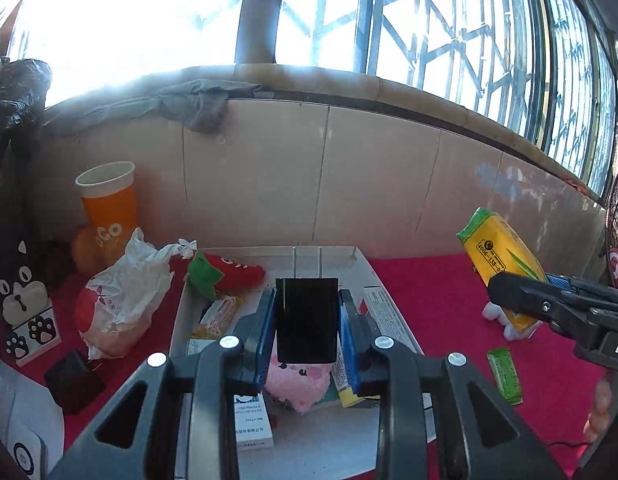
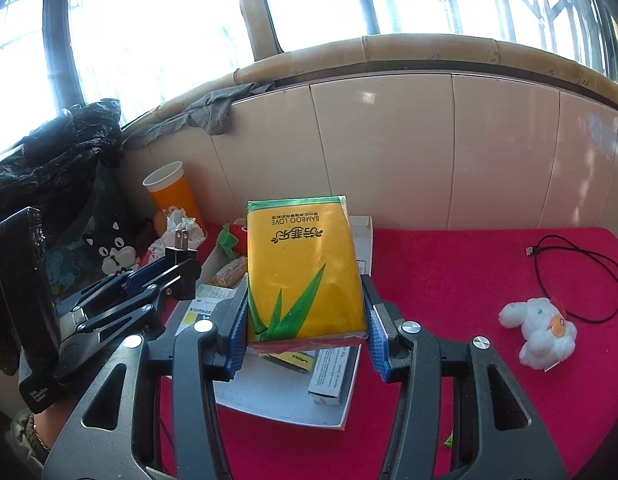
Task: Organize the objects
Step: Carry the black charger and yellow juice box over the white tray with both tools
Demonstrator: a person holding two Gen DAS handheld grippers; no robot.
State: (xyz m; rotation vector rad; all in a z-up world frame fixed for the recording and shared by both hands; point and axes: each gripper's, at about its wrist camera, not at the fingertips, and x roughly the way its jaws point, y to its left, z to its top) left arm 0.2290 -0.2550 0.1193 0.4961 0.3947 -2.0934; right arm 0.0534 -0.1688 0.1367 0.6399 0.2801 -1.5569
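Red felt-looking cloth (image 2: 469, 264) covers the whole work surface, and it butts up against a low wall of big beige tiles (image 2: 389, 152) with a bamboo-coloured ledge on top. Above that it's all windows with metal lattice bars (image 1: 449, 40), sun blasting through so half the glass is blown out white. A grey rag (image 1: 201, 104) is draped over the ledge and a black plastic bag (image 2: 57, 148) sits bunched up in the corner.

Left gripper (image 1: 308, 320) is pinching a black plug adapter (image 1: 307, 320) between its blue pads, two metal prongs pointing away toward the wall, held up over the white tray (image 1: 365, 268). Right gripper (image 2: 305, 320) is clamped on a yellow tissue pack (image 2: 303, 268), also lifted over the tray.

Readable stuff: the tissue pack says "BAMBOO LOVE" (upside down from the right wrist view) with Chinese characters and green bamboo leaves, and a phone number starting "4006-138" runs along its edge in the left view. The orange paper cup (image 1: 109, 208) by the wall shows "CO", rest hidden. A white medicine box (image 1: 251, 420) in the tray reads something like "OMEPRAZOLE ... CAPSULES", pretty tiny though.

Also in the tray: a red chili plush (image 1: 229, 272) and a pink plush (image 1: 297, 380). Out on the cloth there's a white plush toy (image 2: 541, 328), a black USB cable (image 2: 581, 276), a small green packet (image 1: 505, 376), and a crumpled white plastic bag (image 1: 125, 296) next to the cup.
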